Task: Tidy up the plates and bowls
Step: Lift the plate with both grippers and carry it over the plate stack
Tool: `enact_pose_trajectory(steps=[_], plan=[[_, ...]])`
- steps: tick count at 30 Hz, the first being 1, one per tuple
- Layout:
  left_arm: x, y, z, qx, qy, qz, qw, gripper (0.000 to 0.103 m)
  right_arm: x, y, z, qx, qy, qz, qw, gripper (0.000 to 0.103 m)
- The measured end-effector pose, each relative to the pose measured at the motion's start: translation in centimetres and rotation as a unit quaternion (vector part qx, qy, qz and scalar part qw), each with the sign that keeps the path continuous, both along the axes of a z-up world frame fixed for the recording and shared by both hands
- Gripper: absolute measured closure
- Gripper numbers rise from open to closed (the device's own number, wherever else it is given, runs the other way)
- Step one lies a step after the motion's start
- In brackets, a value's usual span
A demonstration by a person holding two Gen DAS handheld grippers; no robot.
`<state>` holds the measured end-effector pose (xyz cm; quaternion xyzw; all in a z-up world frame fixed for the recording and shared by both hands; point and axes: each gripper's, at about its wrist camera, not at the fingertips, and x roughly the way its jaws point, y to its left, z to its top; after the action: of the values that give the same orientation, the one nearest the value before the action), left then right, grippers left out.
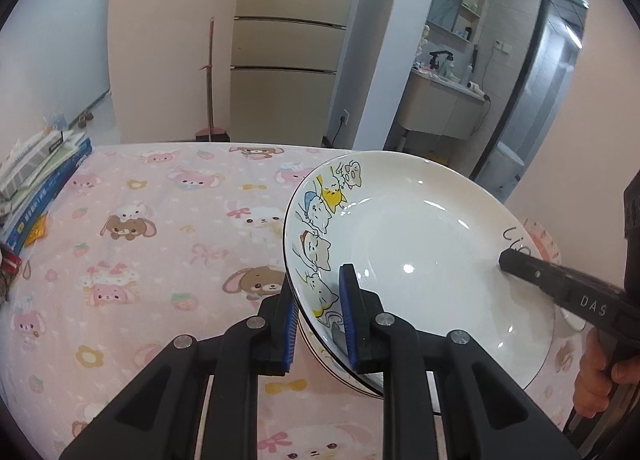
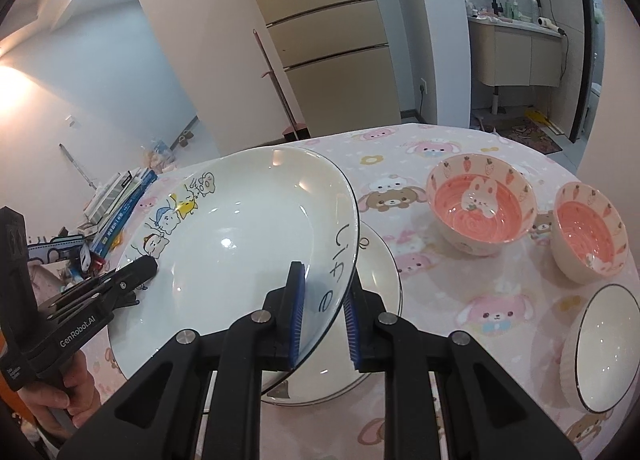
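Observation:
A white plate with cartoon cats is held between both grippers above the pink tablecloth. My left gripper is shut on its cat-decorated rim. My right gripper is shut on the opposite rim, by the word "Life", on the same plate. The right gripper's finger also shows in the left wrist view. A second white plate lies on the table right under the held one, mostly hidden. Two pink rabbit bowls and a white ribbed bowl stand to the right.
A stack of books and boxes lies at the table's left edge. The table has a pink cartoon cloth. A fridge and a broom stand behind the table.

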<state>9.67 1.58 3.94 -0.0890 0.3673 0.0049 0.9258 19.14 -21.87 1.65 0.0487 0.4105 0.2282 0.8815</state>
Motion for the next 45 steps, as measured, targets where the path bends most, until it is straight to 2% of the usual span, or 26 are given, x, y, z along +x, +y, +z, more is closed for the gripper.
enact_pose_trajectory(steps=[3,9,20,26,37,45], plan=[[-0.2,-0.9,-1.1,0.022,-0.002,-0.011,0.9997,0.081,-0.5,-0.5,-1.2,0.000,-0.003,-0.014,1.000,0.085],[0.1,-0.9,-3.7,0.002,0.019,-0.022,0.9996,0.081,-1.0,-0.8,-3.2,-0.027,-0.006,-0.019,0.999,0.085],[0.6,-1.6,-6.2,0.017,0.038,-0.034,0.9985,0.079,-1.5,-0.9,-5.2,-0.045,-0.007,-0.035,0.998,0.085],[0.4,-1.9,-6.6,0.038,0.034,-0.034,0.9981,0.079,-1.9,-1.2,-6.2,-0.043,-0.003,-0.033,0.999,0.085],[0.2,-2.5,-7.3,0.074,0.035,-0.027,0.9963,0.077,-3.3,0.4,-6.5,-0.105,-0.050,-0.032,0.993,0.083],[-0.1,-2.9,-7.3,0.088,0.033,-0.022,0.9954,0.077,-3.3,0.2,-6.5,-0.102,-0.047,-0.029,0.993,0.083]])
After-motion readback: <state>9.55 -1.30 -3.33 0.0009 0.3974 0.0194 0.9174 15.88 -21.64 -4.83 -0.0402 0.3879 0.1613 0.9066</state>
